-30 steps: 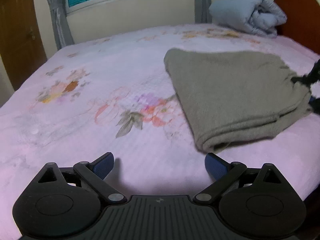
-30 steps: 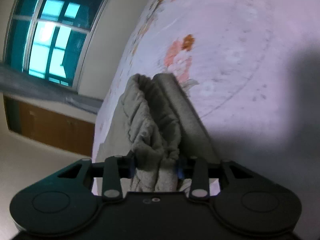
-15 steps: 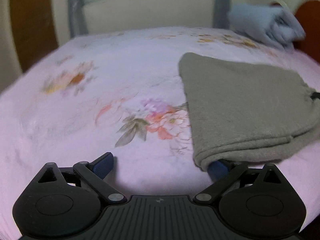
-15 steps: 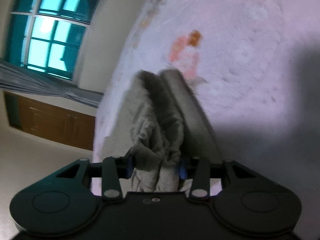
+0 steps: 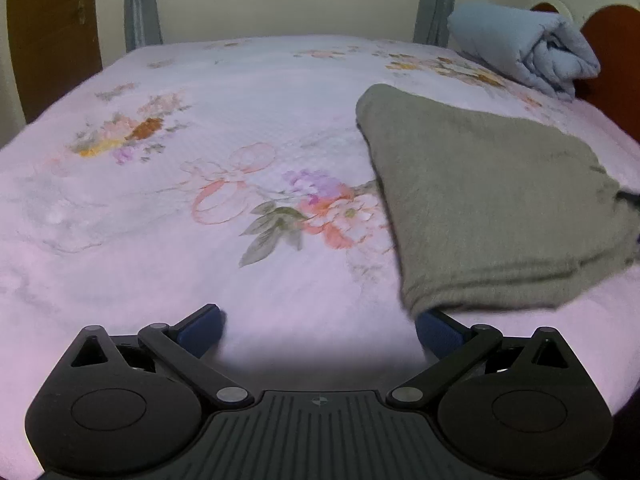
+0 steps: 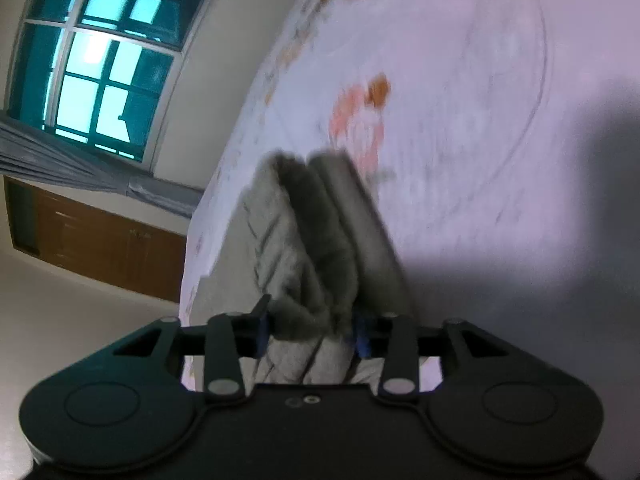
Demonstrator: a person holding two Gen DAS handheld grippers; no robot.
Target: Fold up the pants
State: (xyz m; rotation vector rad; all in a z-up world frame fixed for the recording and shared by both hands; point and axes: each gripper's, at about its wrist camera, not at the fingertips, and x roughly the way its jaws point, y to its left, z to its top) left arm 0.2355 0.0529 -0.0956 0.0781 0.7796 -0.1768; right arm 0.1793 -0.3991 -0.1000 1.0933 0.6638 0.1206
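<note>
The grey-green pants (image 5: 488, 200) lie folded in layers on the right of the pink floral bed (image 5: 200, 92). My left gripper (image 5: 320, 328) is open and low over the sheet; its right fingertip (image 5: 434, 326) is tucked under the near folded corner of the pants. My right gripper (image 6: 310, 330) is shut on the bunched far end of the pants (image 6: 316, 240), and the layers stand up between its blue pads.
A rolled light-blue blanket (image 5: 524, 44) lies at the head of the bed by a reddish headboard (image 5: 612, 36). A window (image 6: 92, 68), grey curtains and a brown wooden door (image 5: 48, 28) are beyond the bed. The bed's right edge lies just past the pants.
My left gripper has moved forward and right, so its right fingertip now sits under the pants' near corner. The right gripper keeps its hold and has tilted a little.
</note>
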